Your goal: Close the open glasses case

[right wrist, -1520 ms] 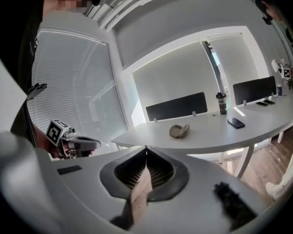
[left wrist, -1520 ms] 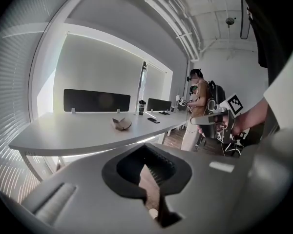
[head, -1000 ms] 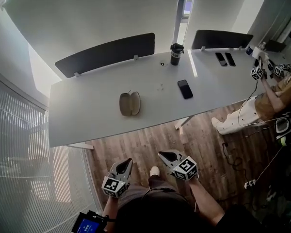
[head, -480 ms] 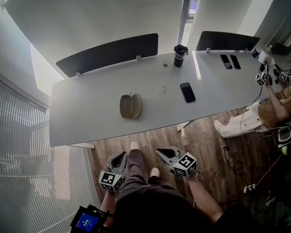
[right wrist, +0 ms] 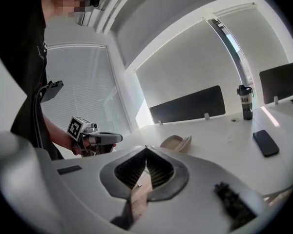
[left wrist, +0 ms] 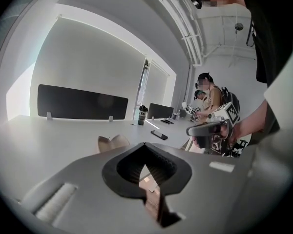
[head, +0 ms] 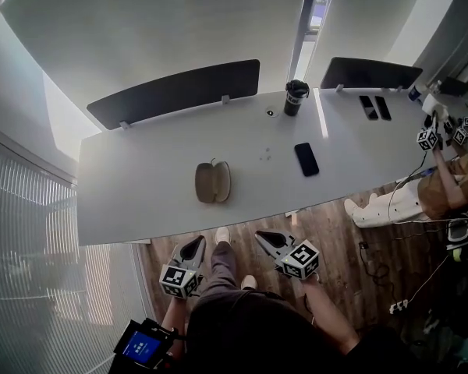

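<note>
You've stepped closer to the table (head: 125, 201): a second ago a broad strip of wood floor (head: 327, 232) lay between both grippers and its near edge, and now they sit just short of that edge. Your left gripper (head: 195, 244) and right gripper (head: 264, 238) both point at the table. Each pair of jaws is pressed fully together with nothing between them, the same as before.

The open glasses case (head: 213, 182) hasn't shifted on the table. It lies with its two halves spread apart, out past the near edge and well apart from both pairs of jaws. It sits between the lines your grippers point along, closer to the left one. A black phone (head: 306, 159) lies well off to the case's right.
</note>
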### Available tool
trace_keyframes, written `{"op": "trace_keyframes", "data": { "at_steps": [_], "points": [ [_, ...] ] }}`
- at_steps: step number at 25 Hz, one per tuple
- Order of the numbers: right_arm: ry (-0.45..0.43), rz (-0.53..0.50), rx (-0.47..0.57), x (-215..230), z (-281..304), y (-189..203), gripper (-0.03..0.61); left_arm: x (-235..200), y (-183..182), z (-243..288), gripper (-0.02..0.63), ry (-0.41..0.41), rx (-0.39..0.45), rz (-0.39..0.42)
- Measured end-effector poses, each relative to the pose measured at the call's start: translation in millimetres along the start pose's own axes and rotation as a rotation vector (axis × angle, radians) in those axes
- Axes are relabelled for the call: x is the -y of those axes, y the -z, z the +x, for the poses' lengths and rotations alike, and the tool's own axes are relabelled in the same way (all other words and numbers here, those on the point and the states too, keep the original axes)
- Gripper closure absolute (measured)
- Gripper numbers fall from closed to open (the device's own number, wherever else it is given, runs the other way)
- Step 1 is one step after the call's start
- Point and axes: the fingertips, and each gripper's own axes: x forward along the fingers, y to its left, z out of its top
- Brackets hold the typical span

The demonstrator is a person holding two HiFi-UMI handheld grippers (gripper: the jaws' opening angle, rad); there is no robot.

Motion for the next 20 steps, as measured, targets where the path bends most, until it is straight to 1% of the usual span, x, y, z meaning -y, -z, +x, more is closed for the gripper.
{"op": "trace_keyframes", "data": {
  "at_steps": [4, 8, 14, 17, 18, 20],
  "points": [
    [0.028, 0.005, -0.004, 24, 22, -12, 0.572, -32, -3, 22, 0.606, 0.020, -0.013, -0.008],
    [0.041, -0.019, -0.027, 40, 45, -26, 0.572, -62, -6, 43, 0.606, 0.036, -0.038, -0.023],
    [0.050, -0.021, -0.066, 60, 80, -41, 0.572, -102, -10, 71, 0.606, 0.029, -0.064, -0.080],
    [0.058, -0.013, -0.081, 71, 97, -46, 0.572, -119, -7, 88, 0.603, 0.033, -0.102, -0.079],
    [0.060, -0.007, -0.091, 75, 103, -47, 0.572, -124, -7, 94, 0.592, 0.044, -0.118, -0.089],
    [0.064, 0.004, -0.107, 81, 113, -49, 0.572, -131, -1, 104, 0.592, 0.070, -0.150, -0.113]
  ]
}}
